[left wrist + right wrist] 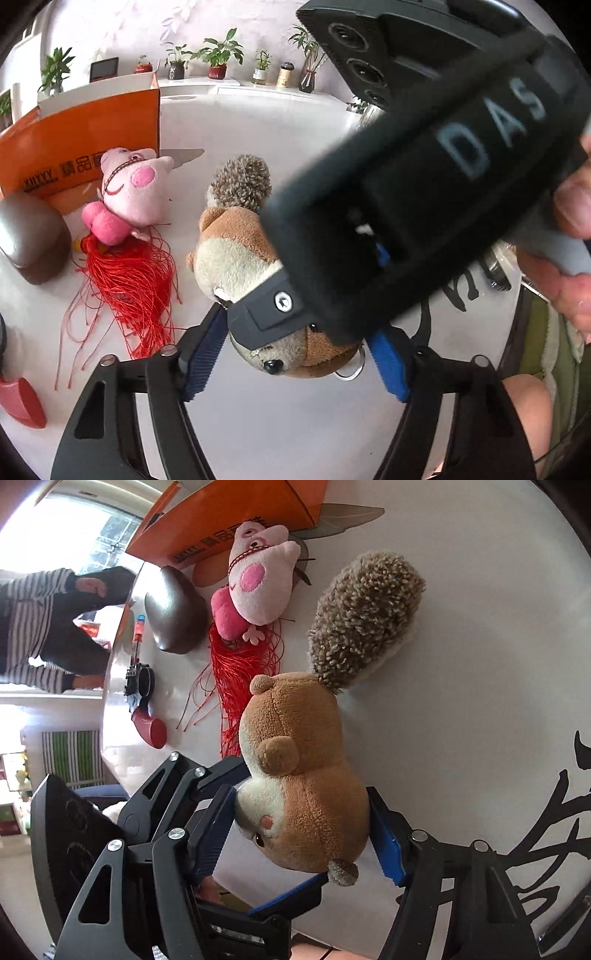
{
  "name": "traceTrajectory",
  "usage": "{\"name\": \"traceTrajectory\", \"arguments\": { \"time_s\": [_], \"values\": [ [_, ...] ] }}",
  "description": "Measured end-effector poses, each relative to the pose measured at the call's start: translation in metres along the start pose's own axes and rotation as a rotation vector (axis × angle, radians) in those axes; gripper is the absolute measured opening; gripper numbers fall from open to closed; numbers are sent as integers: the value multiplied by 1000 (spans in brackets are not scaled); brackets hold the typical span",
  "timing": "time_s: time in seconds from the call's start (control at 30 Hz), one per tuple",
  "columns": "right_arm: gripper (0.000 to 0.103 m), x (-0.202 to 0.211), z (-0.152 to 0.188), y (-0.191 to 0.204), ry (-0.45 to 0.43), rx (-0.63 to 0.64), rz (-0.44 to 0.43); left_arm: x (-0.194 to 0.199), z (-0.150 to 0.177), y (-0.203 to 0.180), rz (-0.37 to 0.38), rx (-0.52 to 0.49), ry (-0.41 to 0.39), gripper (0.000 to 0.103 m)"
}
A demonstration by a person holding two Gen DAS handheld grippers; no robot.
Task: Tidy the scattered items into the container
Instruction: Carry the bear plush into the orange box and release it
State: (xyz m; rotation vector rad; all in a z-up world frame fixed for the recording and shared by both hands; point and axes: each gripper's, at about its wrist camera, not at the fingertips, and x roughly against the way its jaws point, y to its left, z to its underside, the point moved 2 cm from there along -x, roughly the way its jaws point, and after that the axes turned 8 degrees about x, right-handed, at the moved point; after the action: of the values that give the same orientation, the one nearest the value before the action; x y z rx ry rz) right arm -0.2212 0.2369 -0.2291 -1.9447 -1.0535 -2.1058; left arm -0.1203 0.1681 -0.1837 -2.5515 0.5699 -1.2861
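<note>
A brown plush squirrel [236,254] [295,768] with a bushy grey tail [365,620] lies on the white table. Both grippers stand around its head. My left gripper [295,362] has its blue pads on either side of the head. My right gripper [306,834] also has its pads against the head, and its body crosses the left wrist view [424,206]. The orange box [85,140] [229,520] stands at the far side. A pink plush pig [133,184] [258,579] with a red tassel [129,284] lies in front of it.
A brown glasses case [31,236] [175,616] lies beside the box. A red object [20,402] [151,729] and a small dark gadget [138,681] sit near the table edge. Potted plants [218,55] line a shelf behind. A person in stripes [44,624] stands beyond the table.
</note>
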Motion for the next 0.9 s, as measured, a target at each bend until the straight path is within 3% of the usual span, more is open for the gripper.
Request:
{"name": "traceTrajectory", "arguments": {
  "time_s": [0.2,0.53,0.9],
  "values": [
    [63,8,2,8,-20,20,21,9,-11,-6,7,-22,-9,63],
    [63,70,0,54,-99,92,92,63,-56,-22,6,-55,-134,63],
    [63,124,-56,121,-175,188,138,120,-138,11,-24,-18,-224,63]
  ]
}}
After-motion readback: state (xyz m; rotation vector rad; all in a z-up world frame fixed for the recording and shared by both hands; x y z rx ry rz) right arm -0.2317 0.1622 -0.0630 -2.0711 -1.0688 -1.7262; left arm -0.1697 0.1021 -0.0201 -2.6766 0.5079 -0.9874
